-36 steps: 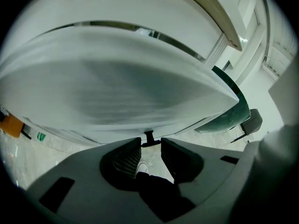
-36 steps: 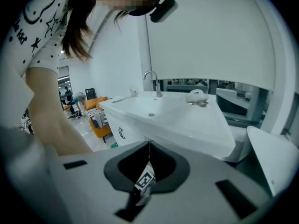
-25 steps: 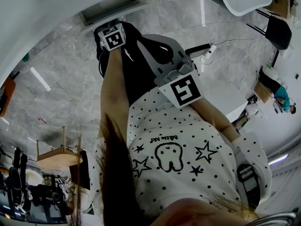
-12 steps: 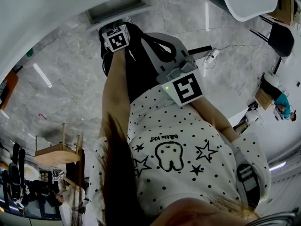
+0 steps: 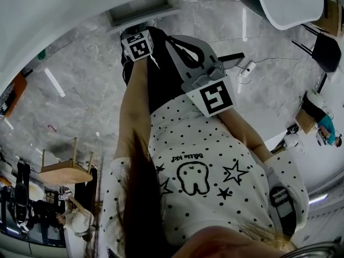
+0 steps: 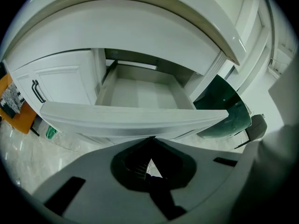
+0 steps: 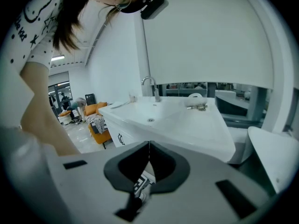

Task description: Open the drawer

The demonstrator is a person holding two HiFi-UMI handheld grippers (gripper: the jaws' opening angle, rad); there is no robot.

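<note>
The drawer [image 6: 135,119] is pulled out of the white cabinet, under the edge of the table [image 6: 140,22]. You can look right inside it from the left gripper view. Its inside is bare and pale. Its white front sticks out toward the camera.

The left gripper [image 6: 150,140] hangs just in front of the drawer front and points down at it. Its jaws have just snapped together. The tips meet and nothing is between them. They do not touch the drawer.

To the left of the drawer is a white cabinet door [image 6: 60,80] with a thin black handle [image 6: 37,91]. To the right of the drawer stands a dark green, curved thing [image 6: 224,108].

The right gripper [image 7: 148,144] is held up and away from the drawer. Its jaws are pressed together too, and they hold nothing. Past them is a white sink [image 7: 159,118] with a bent tap [image 7: 150,85].

In the head view, both grippers are held out in front of a white dotted shirt [image 5: 204,176], above a grey stone floor [image 5: 80,90].
</note>
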